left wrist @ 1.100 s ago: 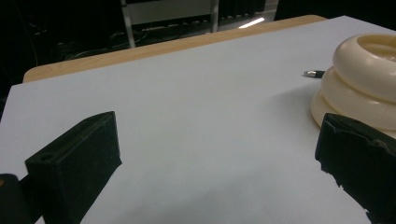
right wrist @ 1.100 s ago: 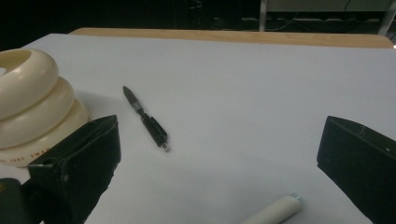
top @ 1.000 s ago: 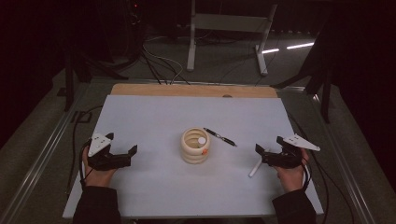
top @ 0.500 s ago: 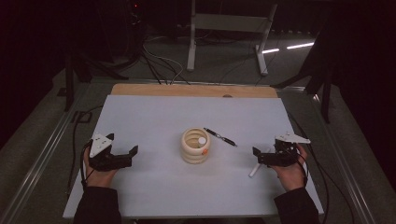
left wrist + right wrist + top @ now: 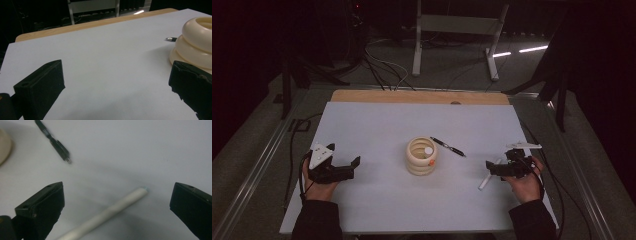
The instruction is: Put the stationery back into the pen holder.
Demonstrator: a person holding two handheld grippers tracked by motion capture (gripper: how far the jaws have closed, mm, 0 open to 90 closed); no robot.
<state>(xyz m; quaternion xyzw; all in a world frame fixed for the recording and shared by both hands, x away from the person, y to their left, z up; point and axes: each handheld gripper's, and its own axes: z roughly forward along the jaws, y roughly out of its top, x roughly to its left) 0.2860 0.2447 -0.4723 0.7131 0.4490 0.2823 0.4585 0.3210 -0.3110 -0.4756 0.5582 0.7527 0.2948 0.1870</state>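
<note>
White tabletop (image 5: 377, 125) lay bare around the ringed holder (image 5: 422, 156) — I hovered my right gripper (image 5: 117, 202), jaws wide, astride the white pen (image 5: 110, 213), left gripper (image 5: 117, 82) wide, idle.

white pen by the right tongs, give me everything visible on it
The white pen is a slim, straight, plain white stick, plastic by its look, with a pale bluish tip at one end. It lies flat on the white table sheet, slanting away from the cream ringed holder. The right tongs hang over it, jaws wide open to either side; nothing grips it. In the right gripper view it runs between the two jaws, slightly blurred. The black pen lies apart from it.
</note>
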